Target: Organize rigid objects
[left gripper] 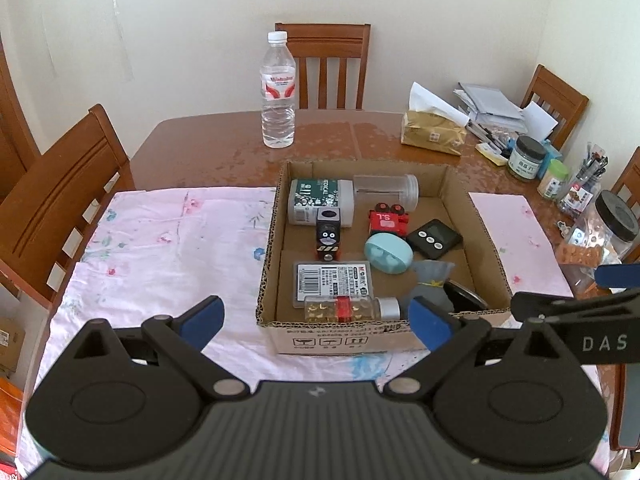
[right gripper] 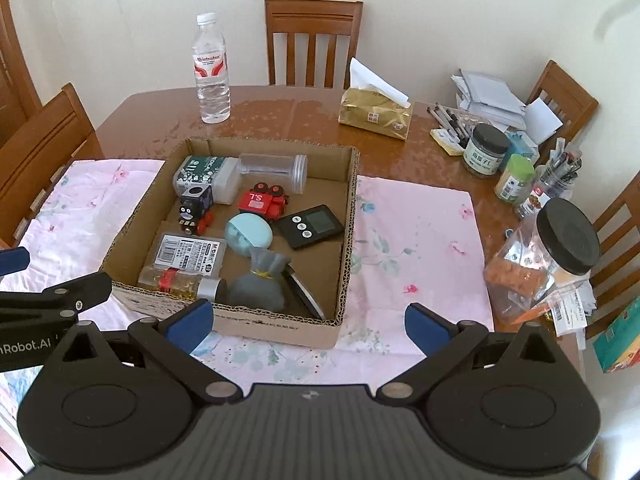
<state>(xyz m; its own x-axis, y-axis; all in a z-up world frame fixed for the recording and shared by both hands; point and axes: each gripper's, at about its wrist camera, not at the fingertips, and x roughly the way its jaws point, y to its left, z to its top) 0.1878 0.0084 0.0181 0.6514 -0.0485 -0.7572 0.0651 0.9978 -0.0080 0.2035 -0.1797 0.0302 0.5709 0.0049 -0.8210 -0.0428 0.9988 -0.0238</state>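
Observation:
A shallow cardboard box (left gripper: 272,248) (right gripper: 348,216) sits on a pink floral cloth (left gripper: 168,248) (right gripper: 416,248). Inside lie a green-white medical bottle (left gripper: 316,200), a clear tube jar (left gripper: 386,190), a black toy train (left gripper: 328,236), a red toy train (left gripper: 386,220) (right gripper: 262,200), a black timer (left gripper: 434,238) (right gripper: 312,225), a teal case (left gripper: 388,254), a grey pouch (right gripper: 258,286), a labelled flat case (left gripper: 334,282) and a small capsule bottle (left gripper: 352,308) (right gripper: 182,282). My left gripper (left gripper: 316,322) and right gripper (right gripper: 310,322) hover open and empty before the box's near wall.
A water bottle (left gripper: 279,92) (right gripper: 211,70) stands behind the box on the brown table. A gold tissue pack (right gripper: 376,114), jars, pens and papers crowd the right side, with a black-lidded plastic jar (right gripper: 560,252) nearest. Wooden chairs surround the table.

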